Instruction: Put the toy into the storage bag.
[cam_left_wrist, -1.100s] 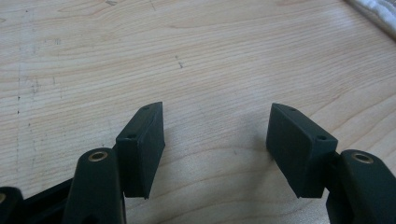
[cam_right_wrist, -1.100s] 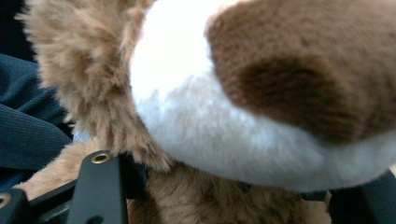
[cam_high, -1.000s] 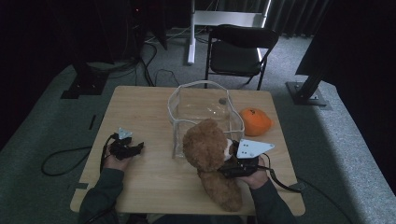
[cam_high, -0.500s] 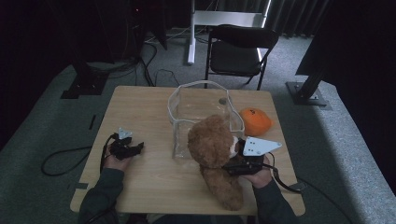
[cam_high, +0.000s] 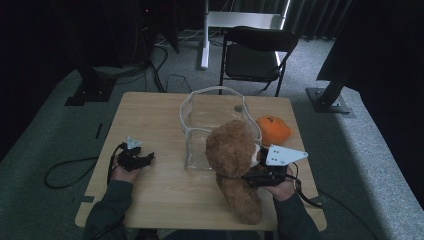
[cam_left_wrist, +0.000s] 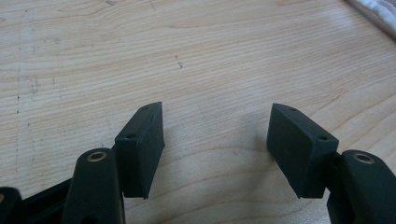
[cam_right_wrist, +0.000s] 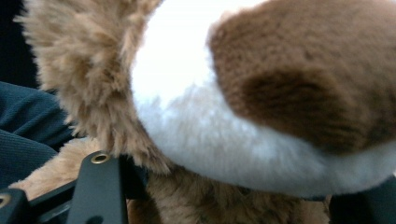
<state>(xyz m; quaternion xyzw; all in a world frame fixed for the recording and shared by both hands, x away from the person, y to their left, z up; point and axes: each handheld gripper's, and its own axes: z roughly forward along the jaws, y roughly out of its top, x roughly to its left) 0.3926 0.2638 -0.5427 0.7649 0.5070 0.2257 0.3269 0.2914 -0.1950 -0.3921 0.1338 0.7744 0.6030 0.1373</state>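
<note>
Nearest the person, the right tongs (cam_high: 250, 178) are closed on a brown teddy bear (cam_high: 235, 165), gripping it low on the body below the head; in the right gripper view the fur of the bear (cam_right_wrist: 261, 107) presses right up against the jaws; the bear stands tilted on the table (cam_high: 150, 115), its leg toward the near edge and its head leaning against a clear plastic bag (cam_high: 212, 125); the left tongs (cam_high: 147, 159) rest on the table well to the left of the bear, jaws wide apart with only bare wood (cam_left_wrist: 210, 60) between them; beyond the right hand, an orange ball (cam_high: 272, 130) lies just beside the bag; farther back, off the table, stands a black folding chair (cam_high: 255, 57).
</note>
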